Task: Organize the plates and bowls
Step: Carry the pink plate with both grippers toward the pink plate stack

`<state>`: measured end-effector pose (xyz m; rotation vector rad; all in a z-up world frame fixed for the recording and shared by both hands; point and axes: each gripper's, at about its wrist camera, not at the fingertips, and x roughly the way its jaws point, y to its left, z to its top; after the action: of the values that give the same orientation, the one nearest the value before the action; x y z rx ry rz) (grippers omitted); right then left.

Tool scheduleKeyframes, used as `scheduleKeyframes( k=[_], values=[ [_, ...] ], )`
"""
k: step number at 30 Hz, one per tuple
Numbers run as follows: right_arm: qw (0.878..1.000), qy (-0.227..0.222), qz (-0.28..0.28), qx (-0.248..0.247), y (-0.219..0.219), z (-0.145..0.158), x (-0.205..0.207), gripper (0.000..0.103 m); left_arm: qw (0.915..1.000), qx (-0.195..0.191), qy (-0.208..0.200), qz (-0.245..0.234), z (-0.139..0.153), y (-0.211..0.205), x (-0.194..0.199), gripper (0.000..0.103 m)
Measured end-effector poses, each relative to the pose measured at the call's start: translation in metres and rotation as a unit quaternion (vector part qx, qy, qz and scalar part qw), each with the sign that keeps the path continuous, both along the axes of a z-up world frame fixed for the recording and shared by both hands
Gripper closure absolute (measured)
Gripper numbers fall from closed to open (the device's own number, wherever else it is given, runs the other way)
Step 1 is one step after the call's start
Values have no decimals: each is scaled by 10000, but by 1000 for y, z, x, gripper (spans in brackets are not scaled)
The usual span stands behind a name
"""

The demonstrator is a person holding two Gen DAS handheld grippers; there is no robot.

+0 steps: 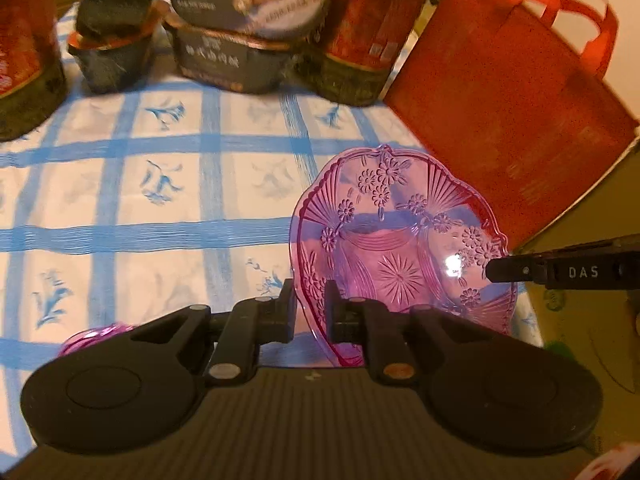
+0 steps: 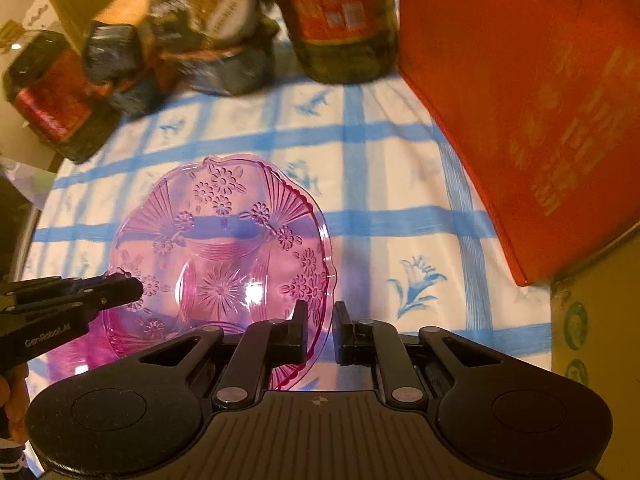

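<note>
Pink glass plate (image 1: 400, 240), moulded with flowers, fans and a central starburst, hangs tilted above the desk (image 1: 168, 184), held at opposite edges of its scalloped rim. The left gripper (image 1: 310, 308) has its jaws pinching the near-left rim, the thin edge running down between the two black fingers. In the left wrist view the right gripper (image 1: 496, 270) reaches in from the right side and its tip meets the far rim. From the right wrist view the same plate (image 2: 224, 248) sits to the left, with the right gripper (image 2: 320, 328) clamped on its near-right rim and the left gripper (image 2: 136, 290) reaching in from the left onto the opposite edge. A second pink piece (image 1: 96, 334) peeks out beneath the left gripper's body; too little shows to tell what it is. A blue-checked cloth with flower prints covers the desk. Along the back stand dark instant-food tubs (image 1: 224, 56) and red-labelled jars (image 2: 344, 20). An orange tote bag (image 1: 512, 92) leans at the right edge.
</note>
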<state>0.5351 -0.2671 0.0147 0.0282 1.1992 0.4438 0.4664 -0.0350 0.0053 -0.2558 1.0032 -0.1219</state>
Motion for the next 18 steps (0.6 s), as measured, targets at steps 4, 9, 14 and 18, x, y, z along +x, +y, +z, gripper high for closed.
scheduleKeyframes(
  k=[4,9,14,18],
  values=[
    [9999,-149,50,50,11,29,-30,91,9999,9,-125,31,27,11,-28,91],
    [9994,-322,95,126,25,55,-77,91,9997,15,-233,71,51,24,-74,91],
    [9987,-381,121,309,34,66,-125,92,9996,-21,-262,138,62,38,-122,91],
    [9983,-402,187,377,42,66,-163,92,9993,-33,-280,233,65,46,-161,91]
  ],
)
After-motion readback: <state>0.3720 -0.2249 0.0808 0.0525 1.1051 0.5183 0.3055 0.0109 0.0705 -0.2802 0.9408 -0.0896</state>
